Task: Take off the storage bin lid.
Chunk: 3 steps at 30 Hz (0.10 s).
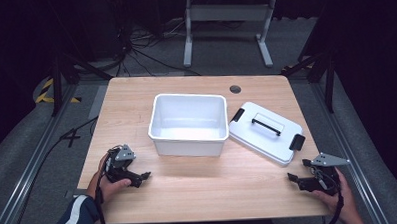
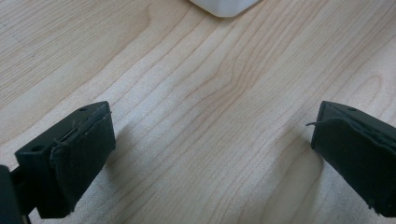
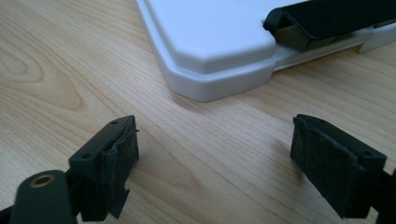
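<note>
High view: white bin (image 1: 188, 123) open at mid tabletop (image 1: 199, 192), nothing visible inside. Lid (image 1: 265, 132) flat just right of bin, near edge angled toward the right front corner, black handle (image 1: 266, 123) on top, 2 black clips at its ends. Left gripper (image 1: 139, 178) low at the front left, near the bin's front left corner but apart from it, held in a hand with a striped sleeve. Right gripper (image 1: 295, 178) at the front right edge, just short of the lid's near corner, not touching.

Left gripper view: 2 black jaws spread wide over bare wood, nothing between them; bin (image 2: 224, 6) corner at top, well ahead.

Right gripper view: jaws wide apart, nothing held; lid (image 3: 210, 42) corner close ahead, clear of both jaws, black clip (image 3: 322, 18) at upper right.
</note>
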Tool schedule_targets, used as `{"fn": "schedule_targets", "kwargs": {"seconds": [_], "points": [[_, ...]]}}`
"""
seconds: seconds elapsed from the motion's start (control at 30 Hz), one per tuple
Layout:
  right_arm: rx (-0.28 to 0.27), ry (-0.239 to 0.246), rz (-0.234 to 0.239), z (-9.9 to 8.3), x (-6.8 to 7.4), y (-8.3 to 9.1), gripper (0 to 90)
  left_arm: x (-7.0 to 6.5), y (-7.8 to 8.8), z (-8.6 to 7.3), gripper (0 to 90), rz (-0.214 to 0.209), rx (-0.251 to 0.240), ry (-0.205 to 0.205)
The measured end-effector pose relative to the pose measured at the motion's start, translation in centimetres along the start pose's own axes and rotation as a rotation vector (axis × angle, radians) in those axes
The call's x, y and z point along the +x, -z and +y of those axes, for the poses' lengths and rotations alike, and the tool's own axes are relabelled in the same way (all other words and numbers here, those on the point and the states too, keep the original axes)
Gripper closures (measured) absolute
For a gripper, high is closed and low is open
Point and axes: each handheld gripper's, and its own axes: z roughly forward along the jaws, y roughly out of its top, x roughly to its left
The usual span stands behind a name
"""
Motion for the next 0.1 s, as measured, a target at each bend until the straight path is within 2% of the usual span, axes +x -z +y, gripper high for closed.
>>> {"fn": "schedule_targets", "kwargs": {"seconds": [0.1], "points": [[0.0, 0.0, -0.001, 0.0, 0.0, 0.0, 15.4, -0.02, 0.0, 0.0, 0.2, 0.001, 0.0, 0.002]]}}
